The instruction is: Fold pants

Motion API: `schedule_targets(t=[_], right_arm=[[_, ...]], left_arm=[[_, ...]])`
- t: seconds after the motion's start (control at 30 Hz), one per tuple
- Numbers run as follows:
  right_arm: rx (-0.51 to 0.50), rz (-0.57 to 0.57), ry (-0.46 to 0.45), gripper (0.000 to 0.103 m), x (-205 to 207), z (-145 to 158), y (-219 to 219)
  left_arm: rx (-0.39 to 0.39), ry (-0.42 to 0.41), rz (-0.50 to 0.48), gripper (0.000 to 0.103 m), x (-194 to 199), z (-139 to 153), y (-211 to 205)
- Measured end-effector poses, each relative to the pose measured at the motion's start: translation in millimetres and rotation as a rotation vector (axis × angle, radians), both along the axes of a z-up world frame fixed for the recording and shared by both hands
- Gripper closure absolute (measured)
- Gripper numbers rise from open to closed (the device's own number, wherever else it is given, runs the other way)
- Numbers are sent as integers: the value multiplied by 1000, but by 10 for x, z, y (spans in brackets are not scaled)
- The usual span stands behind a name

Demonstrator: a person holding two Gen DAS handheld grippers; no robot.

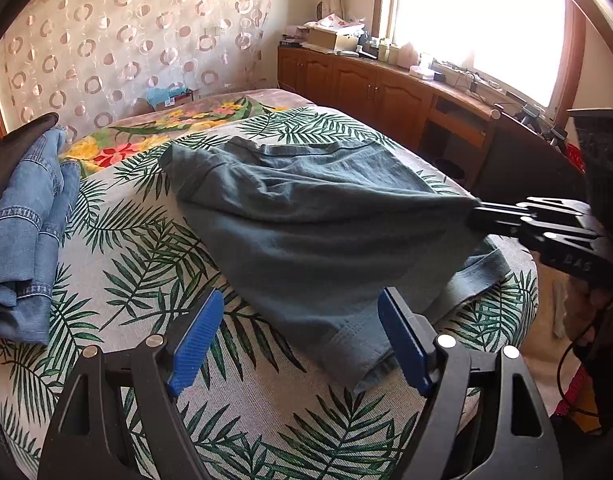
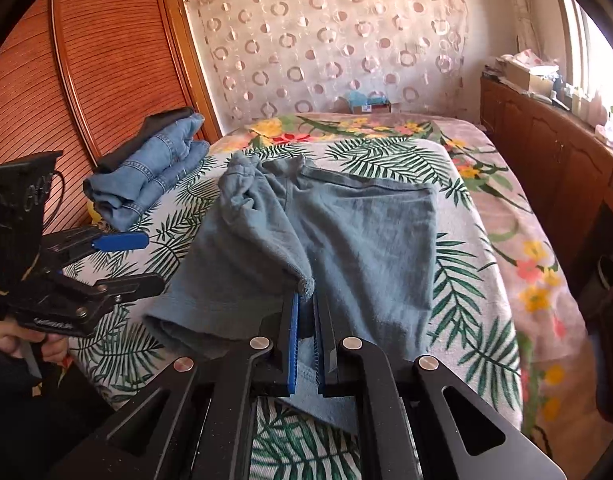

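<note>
No legible writing; molded lettering on gripper bodies too blurred to read. Pants point(image 2: 346, 232): teal-grey knit, wrinkled, lying on palm-leaf bed cover point(image 1: 154, 280), 1 edge lifted. Right gripper point(image 2: 305, 300): jaws nearly closed, pinching pants fabric. Left gripper point(image 1: 298, 340): jaws wide apart, holding nothing, just above pants hem. Folded jeans point(image 1: 26, 232) lie well apart.

The pants point(image 2: 338, 232) I'm working are a dusty teal-blue, plain, with no print. My hand-held gripper point(image 1: 302, 340) on the left is black with bright blue pads point(image 1: 194, 344). The bed cover point(image 1: 146, 264) is pale grey with green palm fronds; the far blanket point(image 2: 386, 126) shows yellow and red flowers. The folded jeans point(image 2: 146, 176) at left are washed blue denim. The curtain point(image 2: 326, 48) is cream with pinkish rings.
</note>
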State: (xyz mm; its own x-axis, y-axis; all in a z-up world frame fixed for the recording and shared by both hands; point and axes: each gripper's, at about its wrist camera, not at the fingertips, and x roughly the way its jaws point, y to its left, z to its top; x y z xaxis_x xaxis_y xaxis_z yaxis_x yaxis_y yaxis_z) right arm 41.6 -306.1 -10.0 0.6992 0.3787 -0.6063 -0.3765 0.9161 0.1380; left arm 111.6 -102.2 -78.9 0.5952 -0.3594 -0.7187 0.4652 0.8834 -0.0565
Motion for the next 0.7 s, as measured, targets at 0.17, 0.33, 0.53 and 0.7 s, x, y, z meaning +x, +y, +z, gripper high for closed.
schedule_targets(t=[0.17, 0.33, 0.53, 0.7], right_arm=[[-19, -25, -10, 97, -216, 44, -114], [-30, -46, 0, 97, -297, 17, -201], [-30, -60, 19, 97, -286, -5, -207], [-36, -68, 31, 97, -318, -3, -261]], left_arm=[[-6, -1, -1, 23, -5, 4, 7], [-4, 1, -3, 23, -2, 8, -11], [1, 1, -2, 23, 1, 6, -12], [-2, 2, -4, 23, 0, 3, -13]])
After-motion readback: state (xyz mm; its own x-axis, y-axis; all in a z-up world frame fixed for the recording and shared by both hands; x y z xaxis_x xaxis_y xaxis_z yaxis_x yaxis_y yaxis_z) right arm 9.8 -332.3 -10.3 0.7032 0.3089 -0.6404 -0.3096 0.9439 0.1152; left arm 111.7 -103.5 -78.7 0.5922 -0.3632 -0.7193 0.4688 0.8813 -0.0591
